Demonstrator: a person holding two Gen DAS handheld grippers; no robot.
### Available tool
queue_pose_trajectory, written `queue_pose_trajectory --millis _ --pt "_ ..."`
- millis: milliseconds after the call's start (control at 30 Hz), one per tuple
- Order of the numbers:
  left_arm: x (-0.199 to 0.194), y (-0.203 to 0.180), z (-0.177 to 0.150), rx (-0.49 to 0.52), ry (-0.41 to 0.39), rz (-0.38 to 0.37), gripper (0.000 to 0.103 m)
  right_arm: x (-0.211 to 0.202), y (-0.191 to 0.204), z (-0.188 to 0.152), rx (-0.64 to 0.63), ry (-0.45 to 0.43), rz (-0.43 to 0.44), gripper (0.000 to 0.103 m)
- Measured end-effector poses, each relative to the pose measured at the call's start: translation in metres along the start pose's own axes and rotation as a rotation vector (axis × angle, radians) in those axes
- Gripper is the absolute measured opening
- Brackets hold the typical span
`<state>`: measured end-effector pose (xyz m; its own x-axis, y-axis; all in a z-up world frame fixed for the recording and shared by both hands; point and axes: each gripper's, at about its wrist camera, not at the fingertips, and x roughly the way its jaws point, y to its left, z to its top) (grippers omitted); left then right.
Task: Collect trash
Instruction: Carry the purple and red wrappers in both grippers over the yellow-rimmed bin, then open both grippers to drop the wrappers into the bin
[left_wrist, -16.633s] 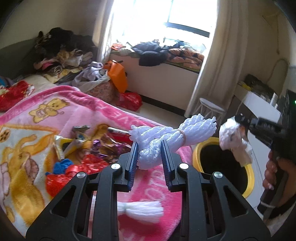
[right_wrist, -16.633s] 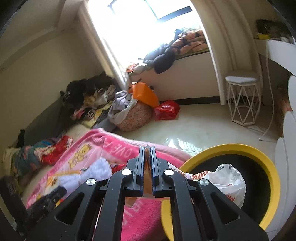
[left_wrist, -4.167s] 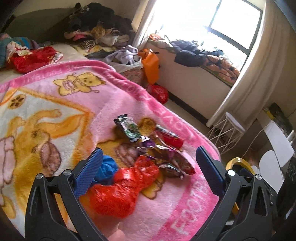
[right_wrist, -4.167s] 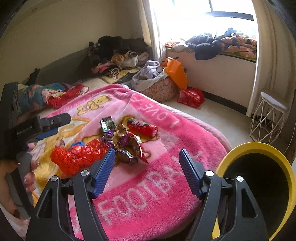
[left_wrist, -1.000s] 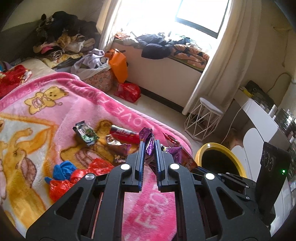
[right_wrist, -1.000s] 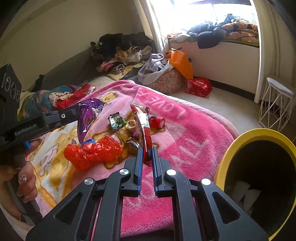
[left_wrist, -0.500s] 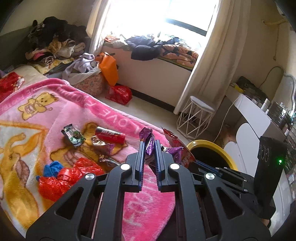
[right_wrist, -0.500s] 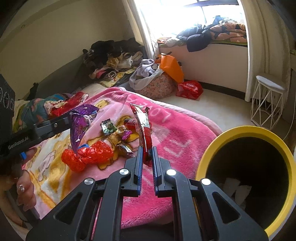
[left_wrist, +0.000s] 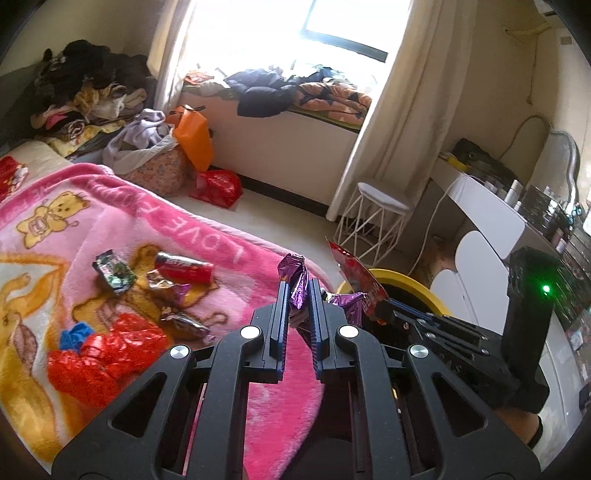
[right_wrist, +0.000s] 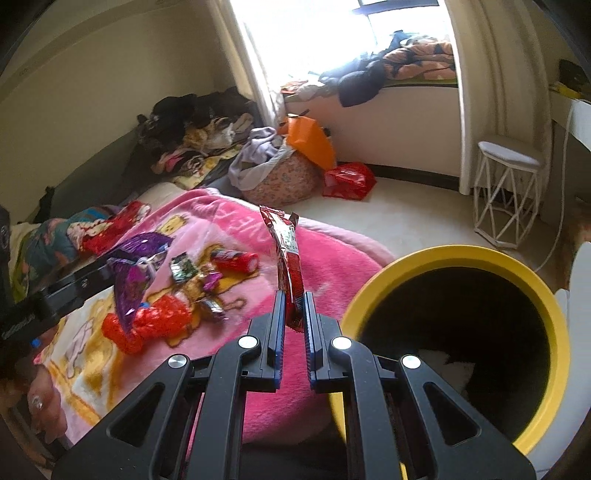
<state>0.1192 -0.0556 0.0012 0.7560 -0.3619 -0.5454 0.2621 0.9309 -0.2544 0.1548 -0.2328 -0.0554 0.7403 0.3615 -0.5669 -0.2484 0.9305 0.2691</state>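
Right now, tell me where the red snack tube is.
In the left wrist view, the red snack tube lies on the pink blanket left of centre, between the green wrapper and the blanket's edge.

A crumpled purple wrapper (left_wrist: 297, 286) and a long red wrapper (right_wrist: 288, 258) stand upright, each pinched, beside the yellow-rimmed bin (right_wrist: 458, 254).

The pink blanket (left_wrist: 207, 236) is showing the pale word "LOVE", reading upside down toward the camera, while lettering on the red wrapper (left_wrist: 364, 291) and on the left gripper's (right_wrist: 99, 275) black body is remaining too small or blurred to read.
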Motion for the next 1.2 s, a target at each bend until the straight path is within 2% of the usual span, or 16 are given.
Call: queue_pose_trajectory --millis 733,1200 --pt "0.042 -0.064 -0.008 0.089 0.041 -0.101 0.007 -0.023 -0.079 -0.004 0.144 -0.04 -0.164 0.009" --pt "0.089 -0.091 -0.023 0.126 0.106 -0.132 0.007 -0.019 -0.125 -0.017 0.207 0.001 -0.248 0.009"
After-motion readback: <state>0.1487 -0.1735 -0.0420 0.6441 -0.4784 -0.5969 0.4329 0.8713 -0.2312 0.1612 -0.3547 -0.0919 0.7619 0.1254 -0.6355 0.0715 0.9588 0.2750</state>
